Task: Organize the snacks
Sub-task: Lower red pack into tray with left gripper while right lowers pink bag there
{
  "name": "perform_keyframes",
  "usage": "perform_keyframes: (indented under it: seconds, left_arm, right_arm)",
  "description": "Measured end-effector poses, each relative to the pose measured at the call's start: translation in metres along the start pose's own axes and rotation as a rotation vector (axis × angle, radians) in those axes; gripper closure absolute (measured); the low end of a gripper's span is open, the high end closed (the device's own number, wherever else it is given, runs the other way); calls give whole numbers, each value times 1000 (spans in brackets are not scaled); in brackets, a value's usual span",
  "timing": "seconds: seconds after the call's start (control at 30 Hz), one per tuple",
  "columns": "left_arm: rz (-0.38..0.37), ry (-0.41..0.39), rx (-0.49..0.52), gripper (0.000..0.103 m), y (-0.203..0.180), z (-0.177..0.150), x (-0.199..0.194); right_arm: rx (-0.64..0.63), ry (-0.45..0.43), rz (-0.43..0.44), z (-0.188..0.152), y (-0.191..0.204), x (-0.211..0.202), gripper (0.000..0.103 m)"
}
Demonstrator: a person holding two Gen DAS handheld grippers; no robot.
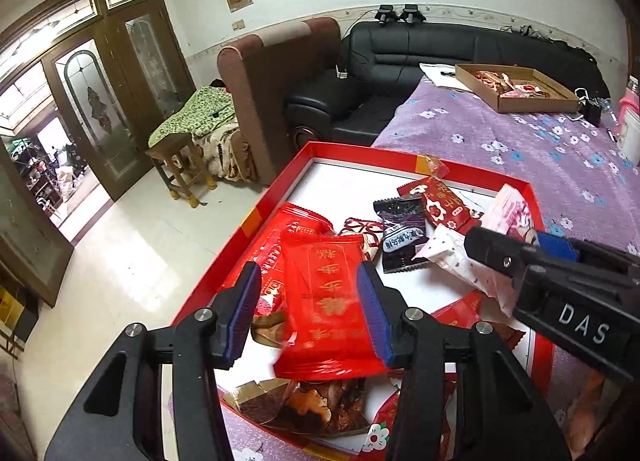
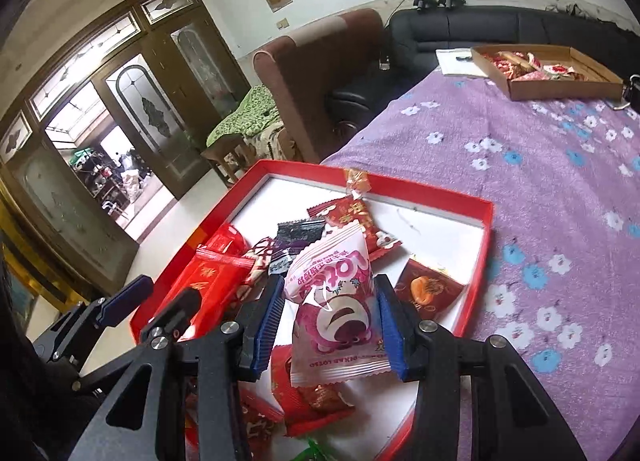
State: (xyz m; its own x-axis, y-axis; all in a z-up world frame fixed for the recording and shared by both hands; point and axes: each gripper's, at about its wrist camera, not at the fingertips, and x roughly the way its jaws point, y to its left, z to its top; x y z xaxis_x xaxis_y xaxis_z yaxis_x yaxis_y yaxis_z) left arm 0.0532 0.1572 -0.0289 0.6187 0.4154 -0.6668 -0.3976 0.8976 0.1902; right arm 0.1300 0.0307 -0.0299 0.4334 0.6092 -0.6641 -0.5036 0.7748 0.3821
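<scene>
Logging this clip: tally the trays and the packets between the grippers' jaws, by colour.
red tray: 1
brown cardboard tray: 1
red packet, at left gripper: 1
pink packet, in right gripper: 1
total: 4

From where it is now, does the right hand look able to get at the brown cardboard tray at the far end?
Probably not yet. The right tongs are shut on a pink bear packet over the red box, and the brown cardboard tray lies far across the purple cloth.
</scene>
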Motion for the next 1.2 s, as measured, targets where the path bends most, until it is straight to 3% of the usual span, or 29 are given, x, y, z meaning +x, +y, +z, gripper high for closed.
perform_keyframes:
  seconds: [0.07, 0.77, 1.2]
  left_arm:
    - [1, 5, 6, 61, -1, 0, 0]
    - [40, 29, -12, 61, 4, -4, 5]
    - [78, 25, -61, 61, 27, -7, 6]
  right_arm:
    - [0, 4, -6, 0, -2, 3, 57]
    - [-6, -2, -18, 0, -4, 15, 55]
    - [-77, -61, -13, -4, 14, 4, 54]
